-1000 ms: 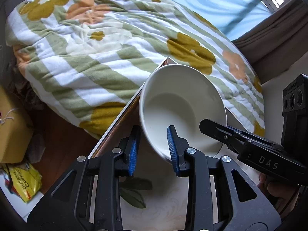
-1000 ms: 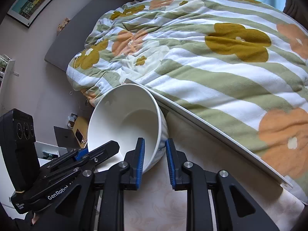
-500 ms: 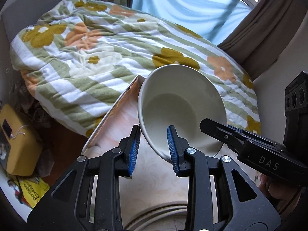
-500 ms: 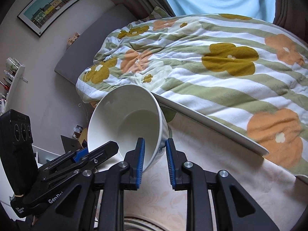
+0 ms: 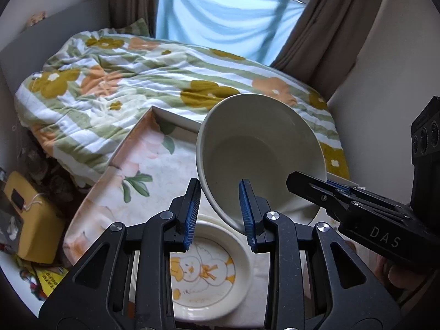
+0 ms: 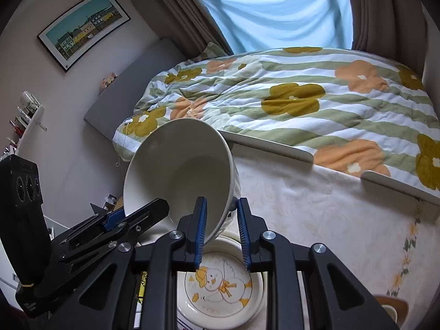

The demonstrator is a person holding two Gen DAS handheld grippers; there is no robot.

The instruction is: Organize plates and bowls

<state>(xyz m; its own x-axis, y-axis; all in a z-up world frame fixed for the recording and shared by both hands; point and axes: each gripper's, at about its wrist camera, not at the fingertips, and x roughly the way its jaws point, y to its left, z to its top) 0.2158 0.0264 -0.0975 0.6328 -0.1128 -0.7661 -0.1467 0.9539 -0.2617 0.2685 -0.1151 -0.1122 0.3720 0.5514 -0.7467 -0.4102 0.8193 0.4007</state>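
Observation:
A large white bowl (image 5: 261, 154) is held tilted in the air, its opening facing the cameras. My left gripper (image 5: 220, 211) is shut on its near left rim. My right gripper (image 6: 220, 224) is shut on its right rim; the bowl also shows in the right wrist view (image 6: 181, 170). Below the bowl a plate with an orange duck picture (image 5: 203, 269) lies on the tray; it also shows in the right wrist view (image 6: 217, 283). It seems to rest on a stack, with more rims showing at its edge.
A floral-patterned tray (image 5: 137, 165) with a raised white rim (image 6: 269, 148) rests on a bed with a flowered striped duvet (image 6: 302, 101). A yellow box (image 5: 30, 214) sits on the floor at left. A brown dish (image 6: 390, 308) shows at the tray's right corner.
Both grippers have lifted the bowl and drawn back. The duck plate has come into view underneath, and more of the tray shows.

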